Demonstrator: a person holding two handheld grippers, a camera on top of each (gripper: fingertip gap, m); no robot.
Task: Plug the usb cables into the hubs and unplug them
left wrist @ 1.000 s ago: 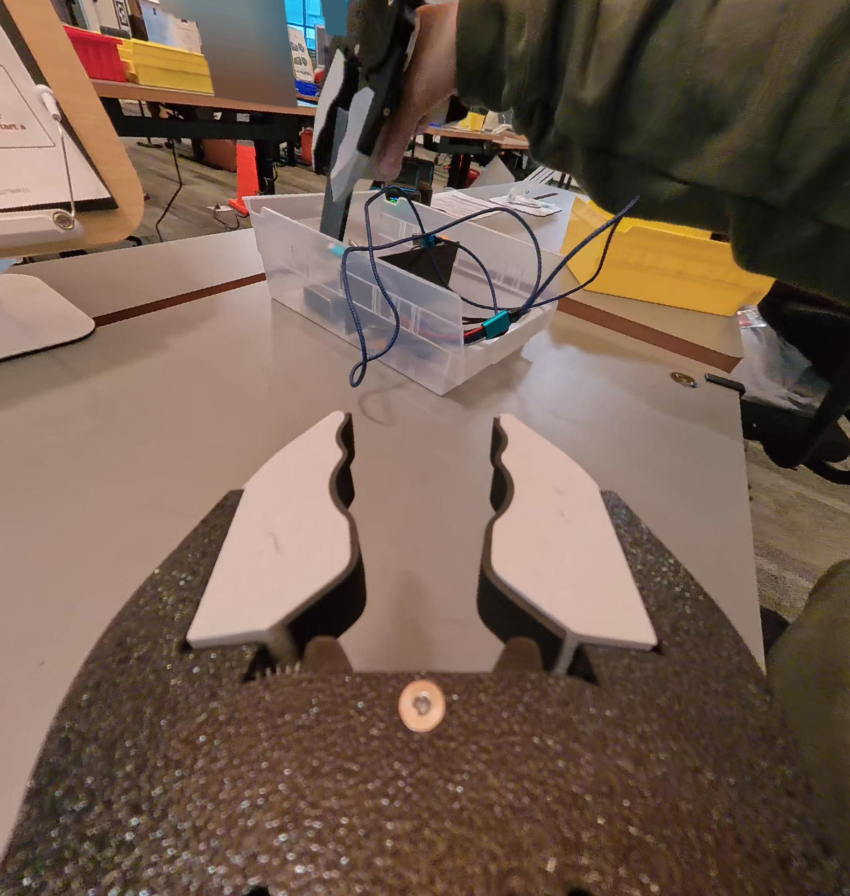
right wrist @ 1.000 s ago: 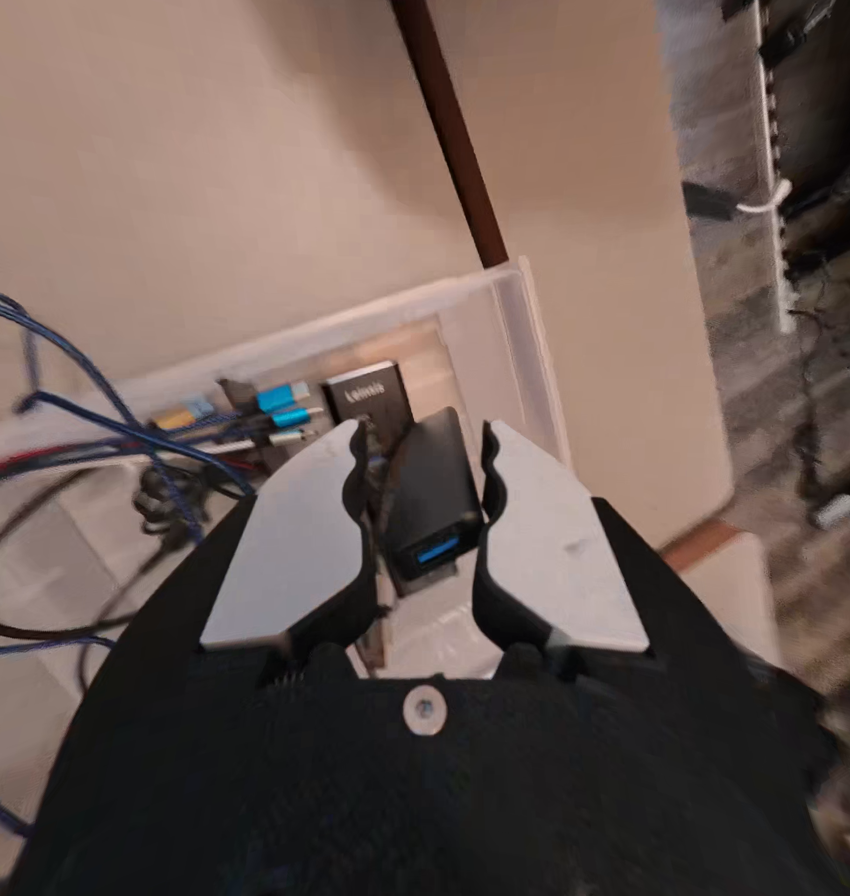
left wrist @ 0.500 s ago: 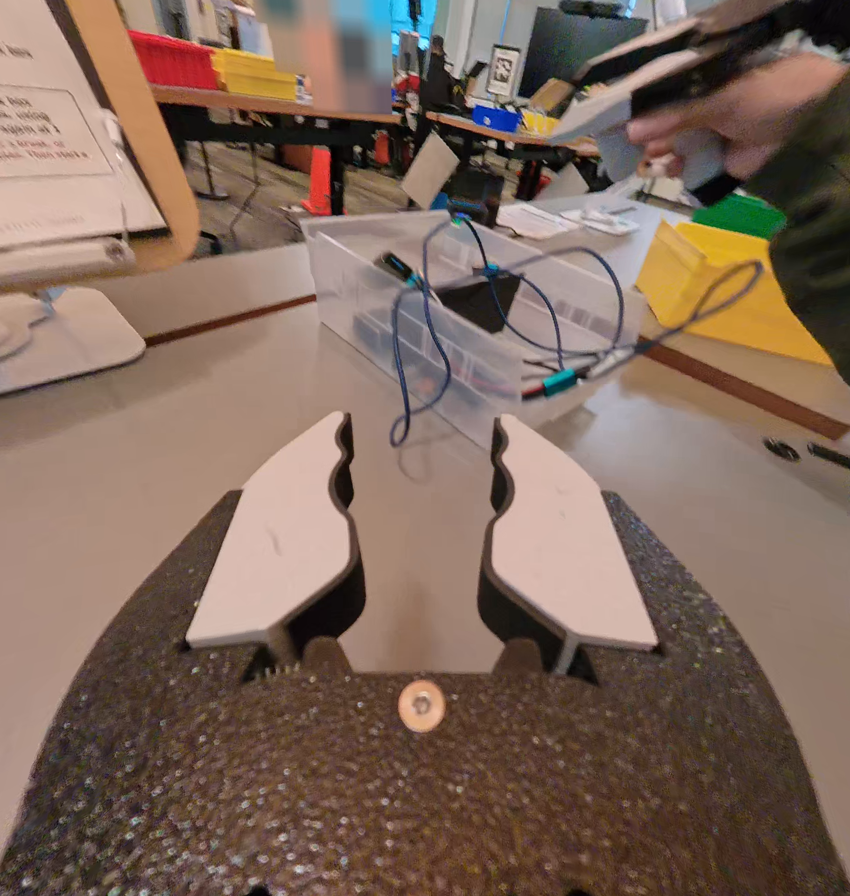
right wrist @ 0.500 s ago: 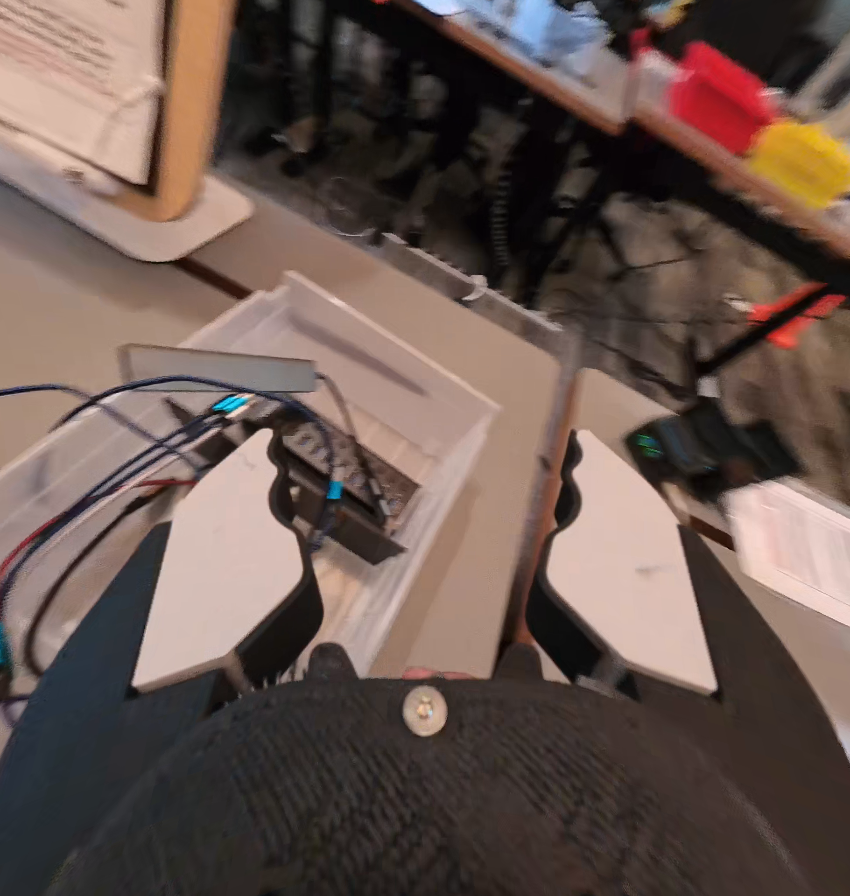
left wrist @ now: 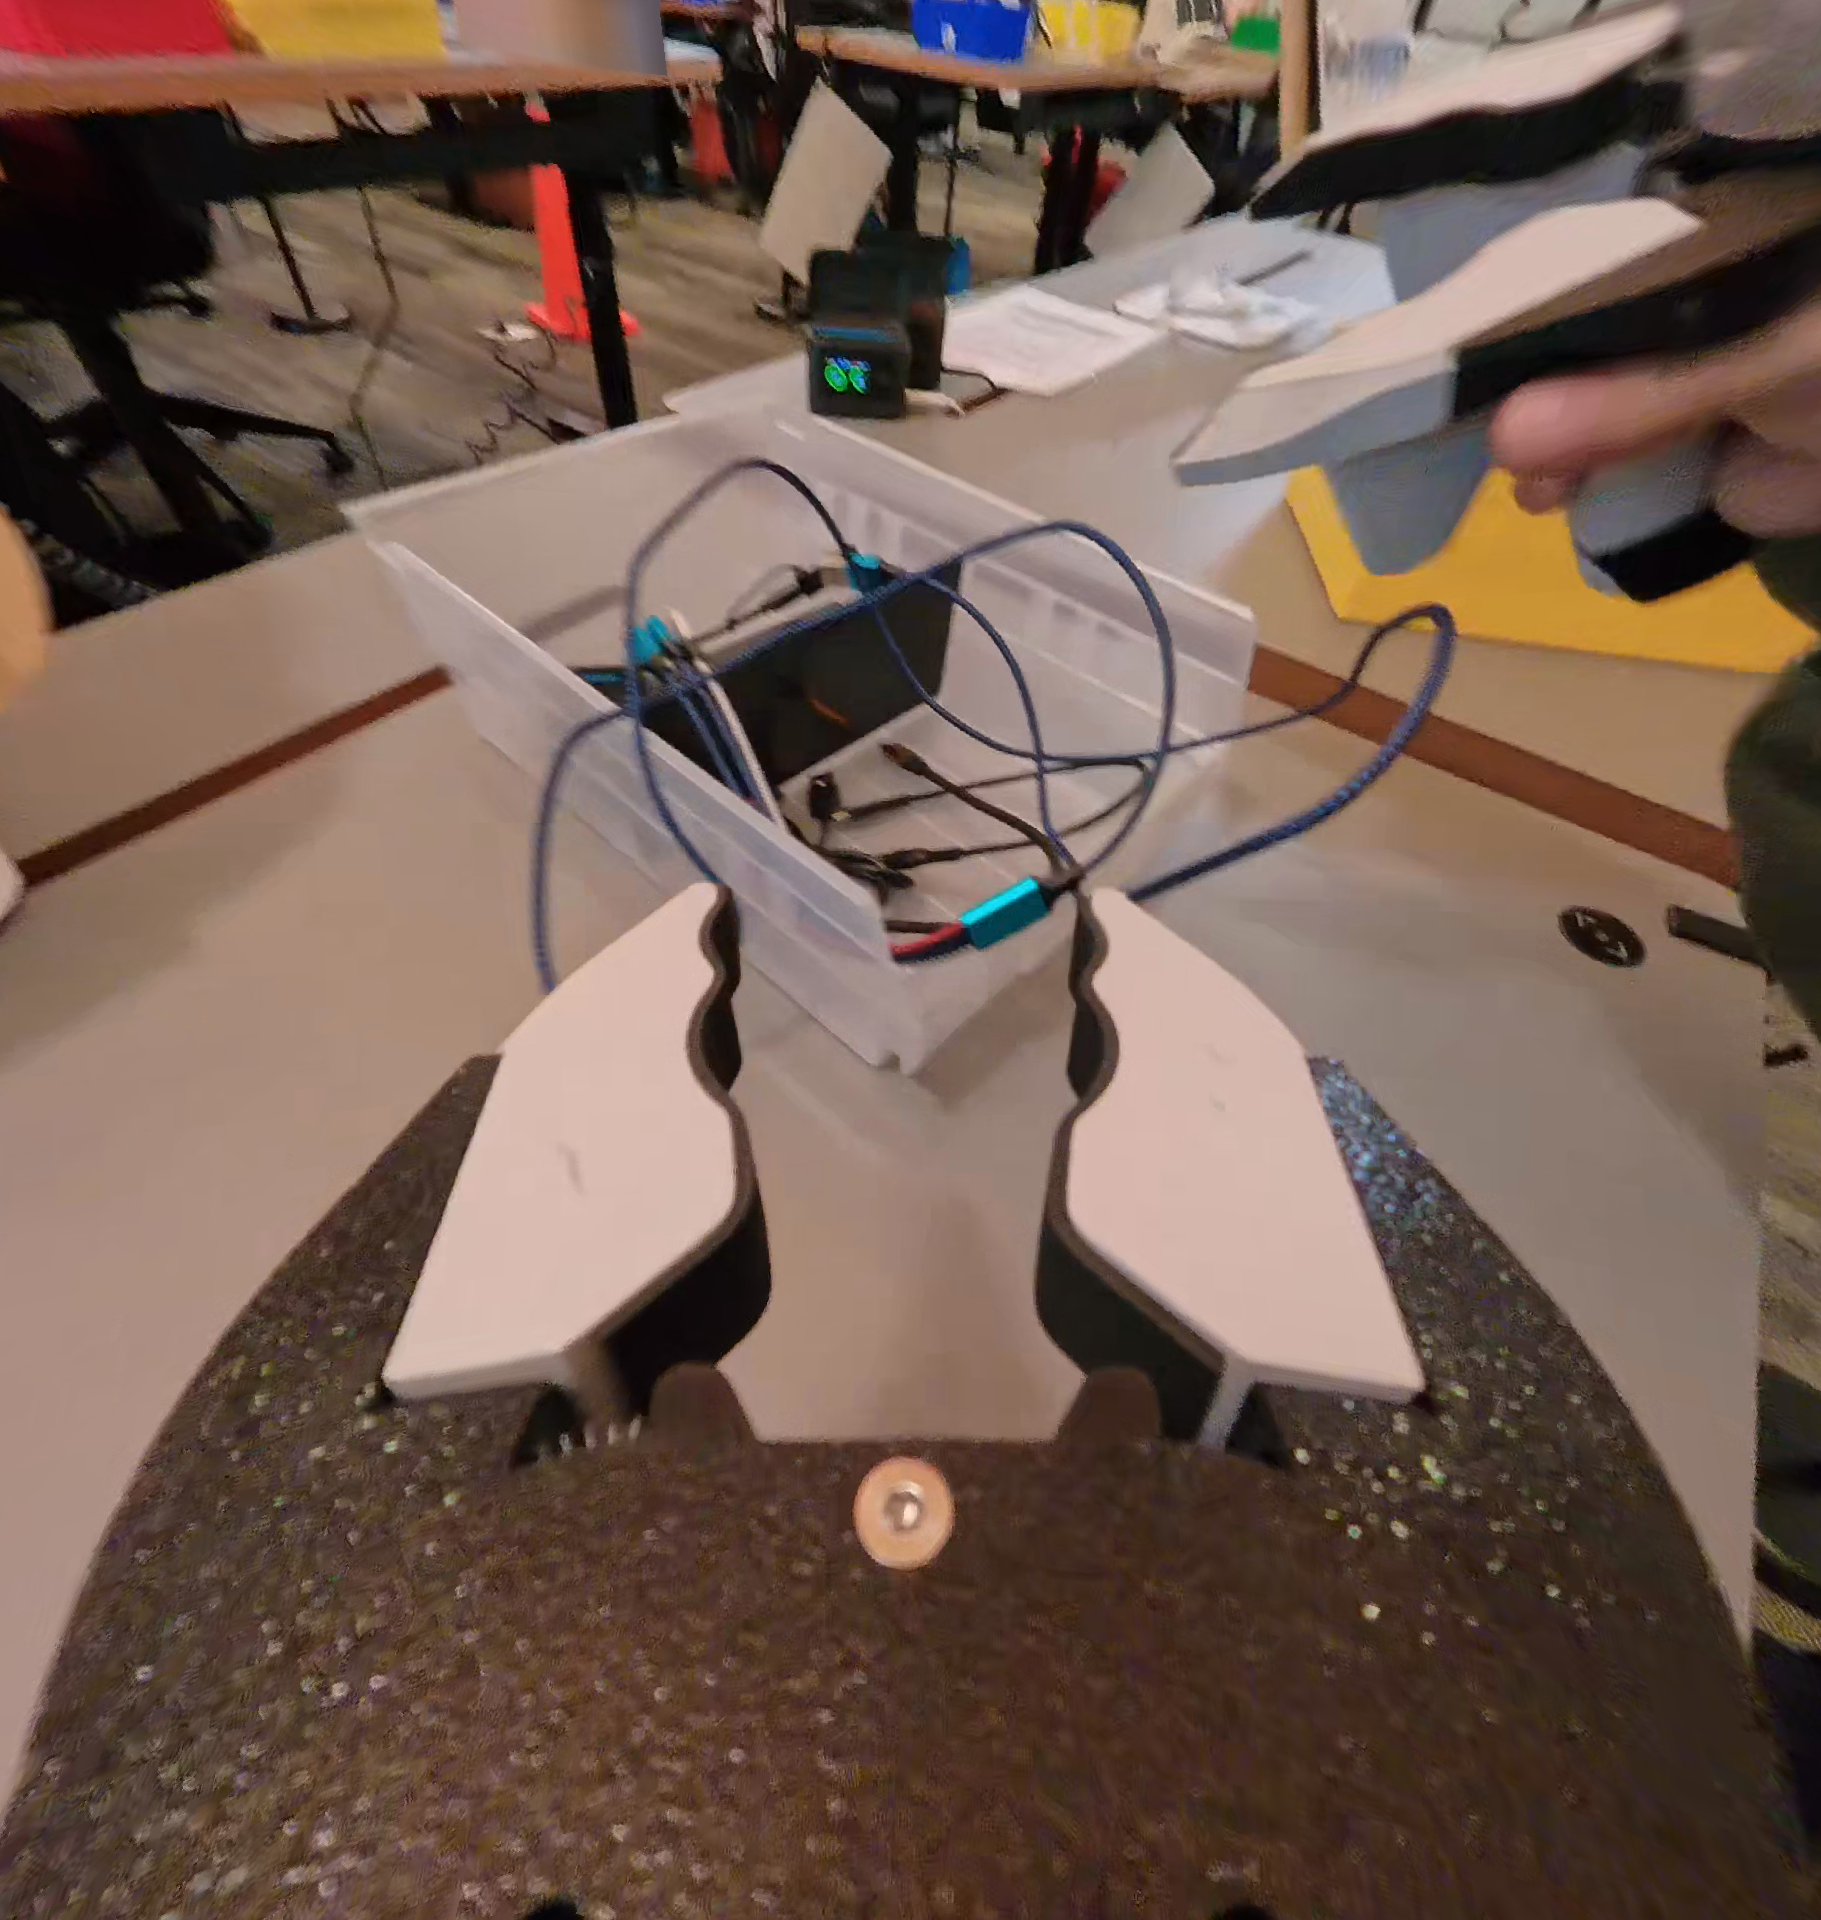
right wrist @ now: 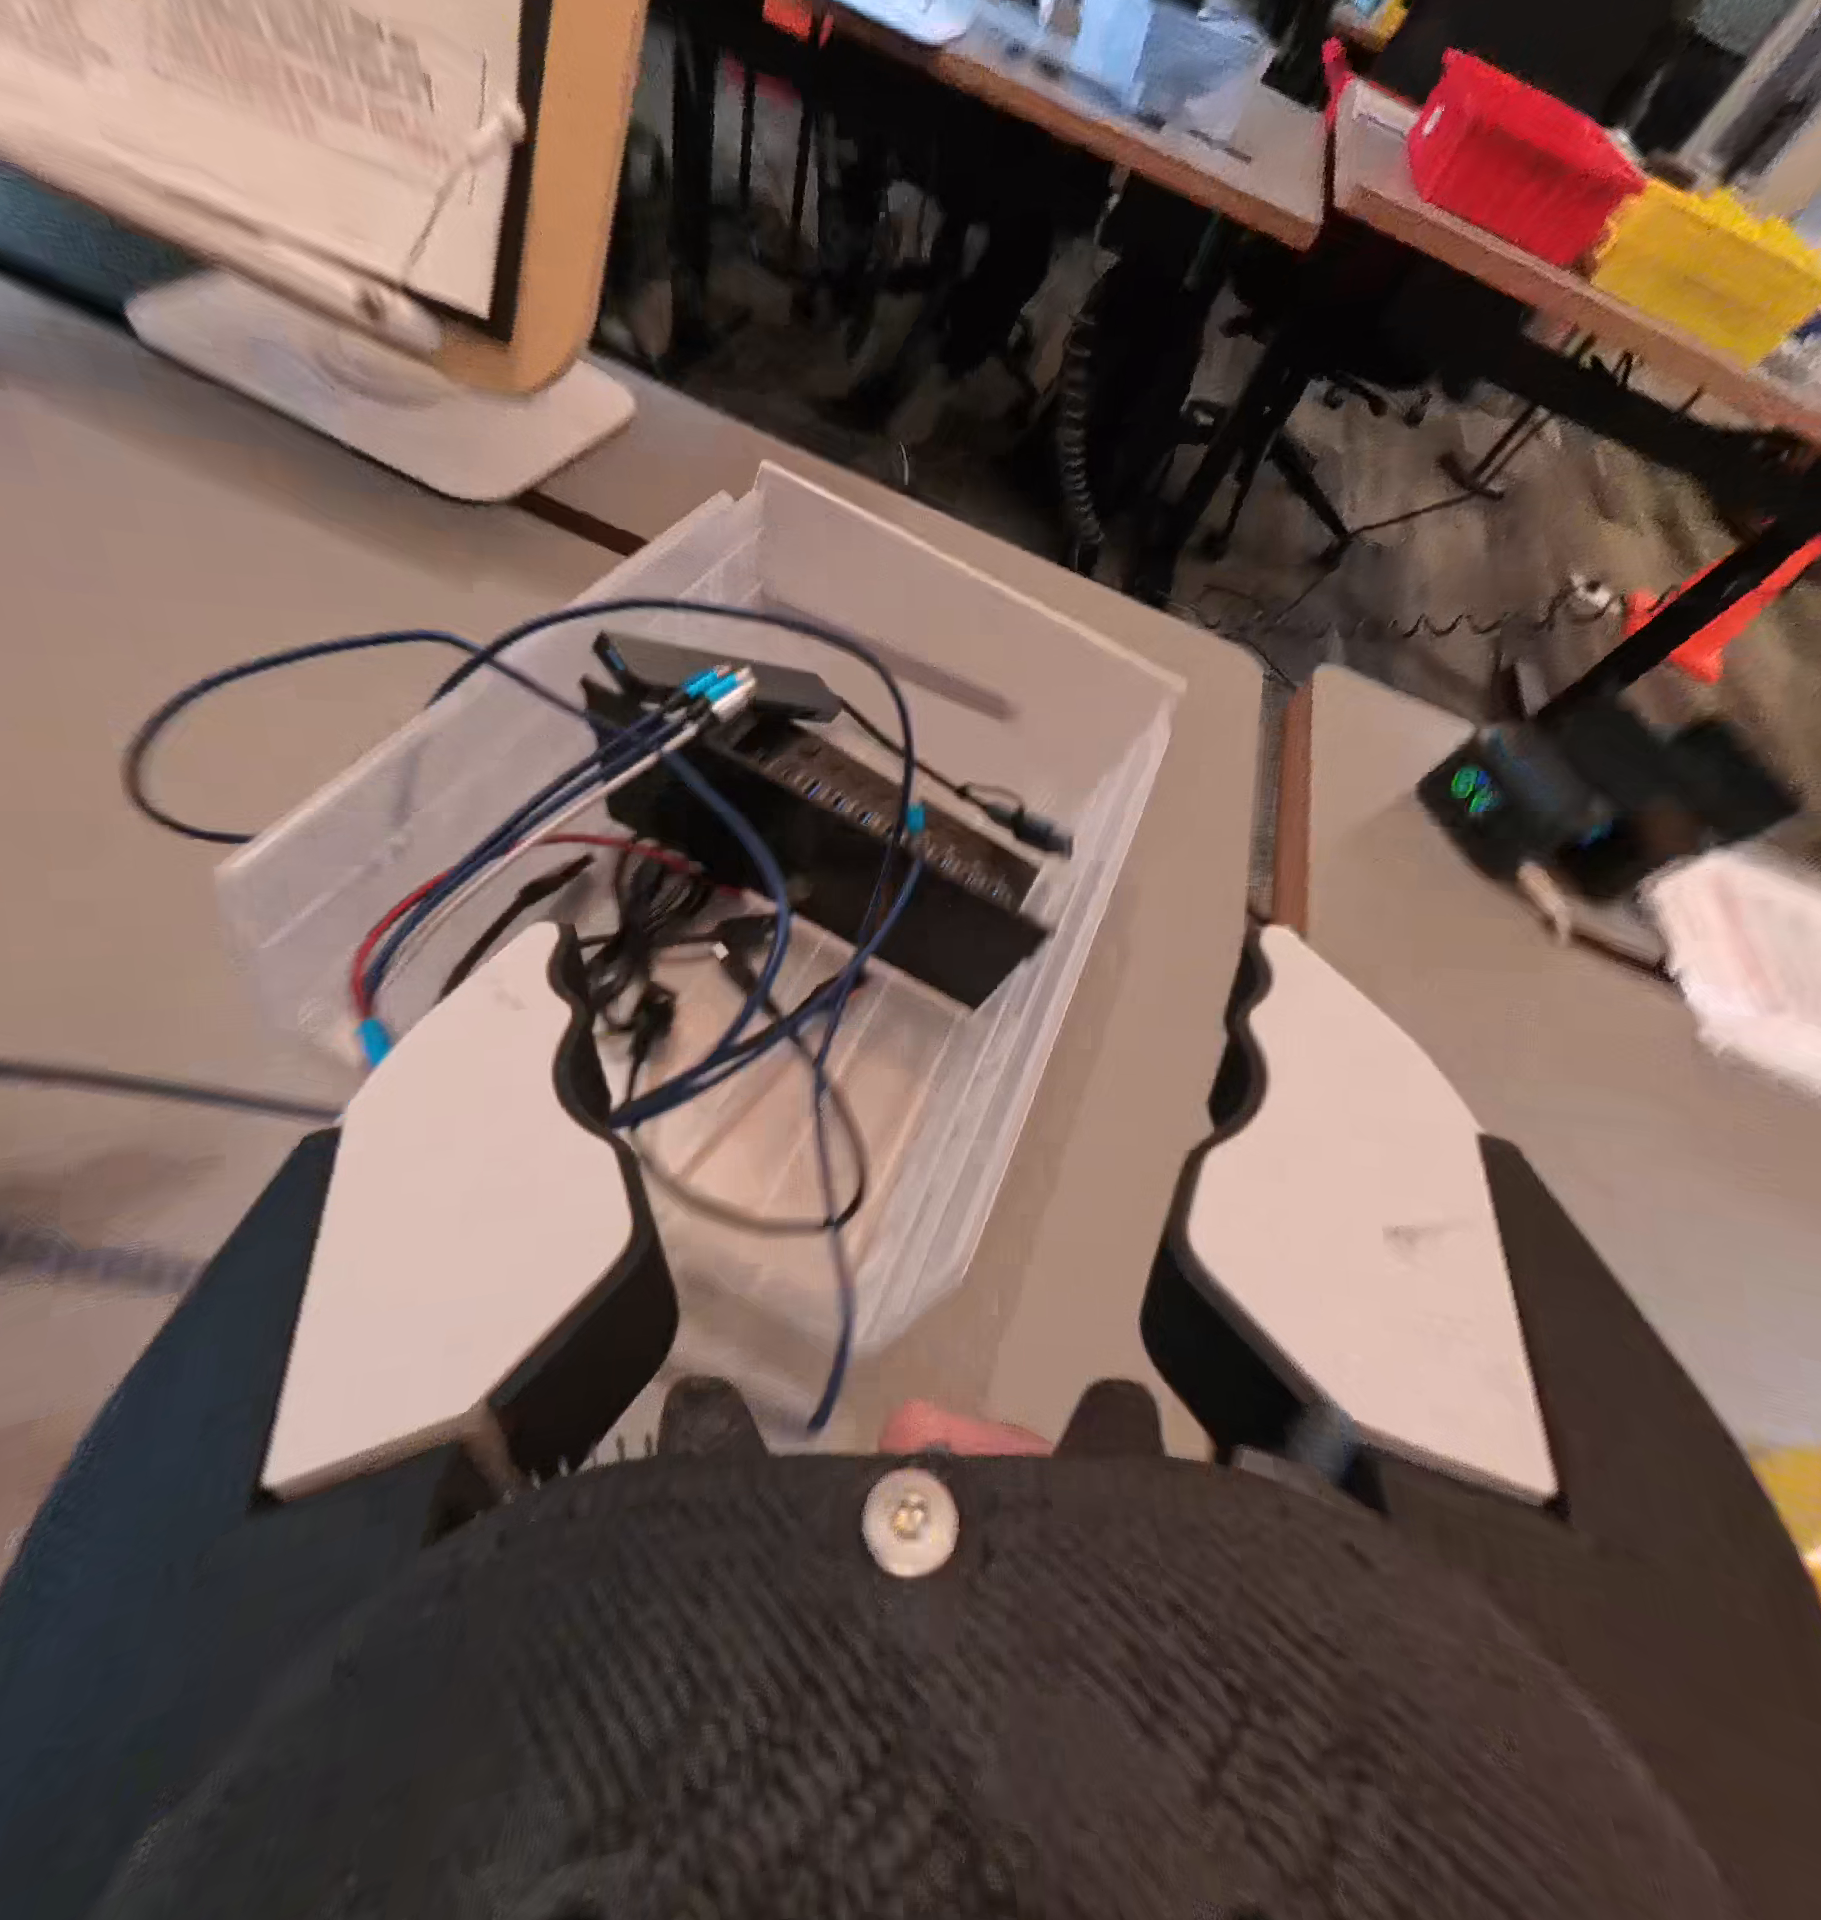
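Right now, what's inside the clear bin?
Inside the clear bin: a large black hub, a slimmer hub with cables plugged in, and loose cables. The floor beneath them is hidden.

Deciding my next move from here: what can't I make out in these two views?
- Hub ports: right wrist view, blurred and too small to tell which are free.
- Cables on the bin floor: tangled in both views, ends untraceable.
- Right gripper: left wrist view, body cut off by the edge.

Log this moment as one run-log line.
left gripper: open, empty | right gripper: open, empty, above clear bin | cables: plugged into hub
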